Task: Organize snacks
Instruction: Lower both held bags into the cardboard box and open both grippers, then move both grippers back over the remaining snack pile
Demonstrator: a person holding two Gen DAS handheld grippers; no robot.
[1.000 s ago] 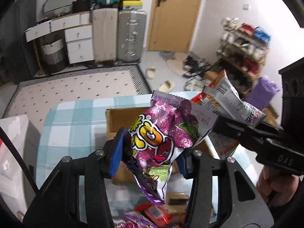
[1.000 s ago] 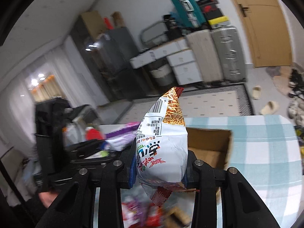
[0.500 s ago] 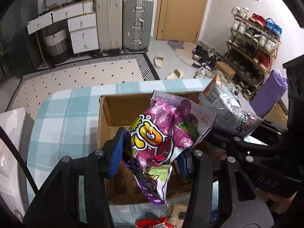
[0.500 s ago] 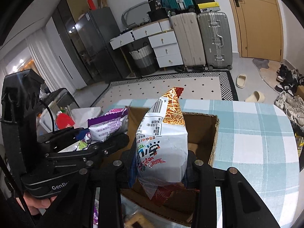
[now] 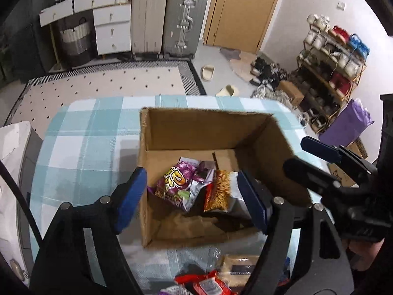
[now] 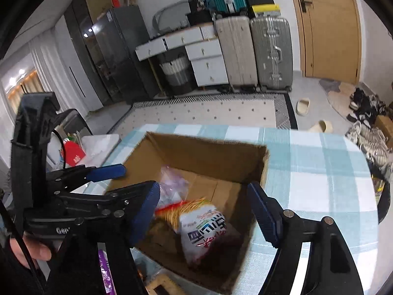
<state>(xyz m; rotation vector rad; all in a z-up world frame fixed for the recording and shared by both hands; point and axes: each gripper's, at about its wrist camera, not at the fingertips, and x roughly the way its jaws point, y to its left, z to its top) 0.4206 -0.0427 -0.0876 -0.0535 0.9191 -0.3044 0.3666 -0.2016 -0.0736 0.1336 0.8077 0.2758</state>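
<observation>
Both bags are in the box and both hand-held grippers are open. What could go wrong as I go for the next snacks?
1. The left hand-held gripper and right hand-held gripper hang close together over the cardboard box; they may collide while withdrawing.
2. An open finger might catch the box wall and drag it across the checked tablecloth.
3. The remaining snacks lie at the near table edge and could be knocked off.
</observation>
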